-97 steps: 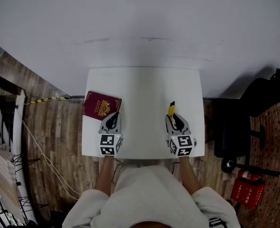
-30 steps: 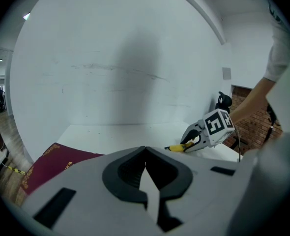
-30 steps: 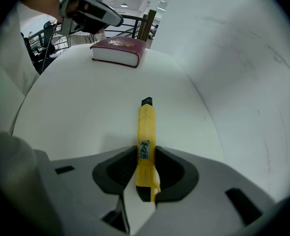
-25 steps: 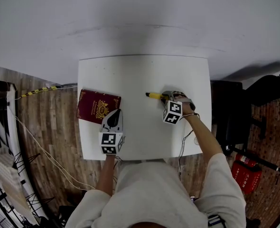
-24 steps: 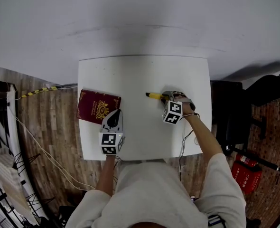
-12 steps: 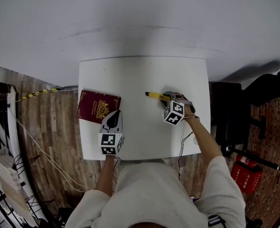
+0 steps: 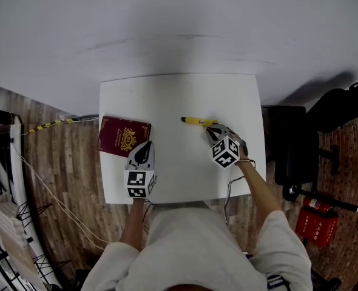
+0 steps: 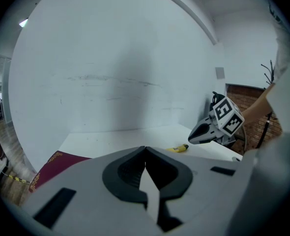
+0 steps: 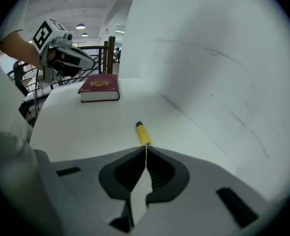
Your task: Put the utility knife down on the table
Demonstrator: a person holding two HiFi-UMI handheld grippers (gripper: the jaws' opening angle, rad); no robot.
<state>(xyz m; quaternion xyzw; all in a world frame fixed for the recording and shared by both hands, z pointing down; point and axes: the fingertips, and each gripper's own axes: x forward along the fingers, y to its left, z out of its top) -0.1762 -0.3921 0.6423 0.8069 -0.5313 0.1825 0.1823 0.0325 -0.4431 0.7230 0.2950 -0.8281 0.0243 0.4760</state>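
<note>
The yellow utility knife point(image 7: 197, 121) lies flat on the white table point(image 7: 179, 93), near the far right; the right gripper view shows the knife point(image 9: 143, 133) just beyond the jaw tips. My right gripper point(image 7: 210, 132) hovers close behind it, apart from it. Its jaws are closing, tips all but meeting point(image 9: 146, 146), with nothing between them. My left gripper point(image 7: 145, 147) is shut and empty near the front left, beside a dark red passport-like booklet point(image 7: 123, 136). The left gripper view shows the knife point(image 8: 178, 148) and the right gripper point(image 8: 191, 139) off to its right.
The booklet point(image 9: 100, 87) overhangs the table's left edge. A white wall runs along the table's far side. A black chair point(image 7: 324, 117) and a red fire extinguisher point(image 7: 315, 238) stand on the wooden floor at the right.
My right gripper has let go of the knife, drawn back toward me and lifted, and its jaws have come together. The knife stays on the table. The left gripper has hardly shifted.
</note>
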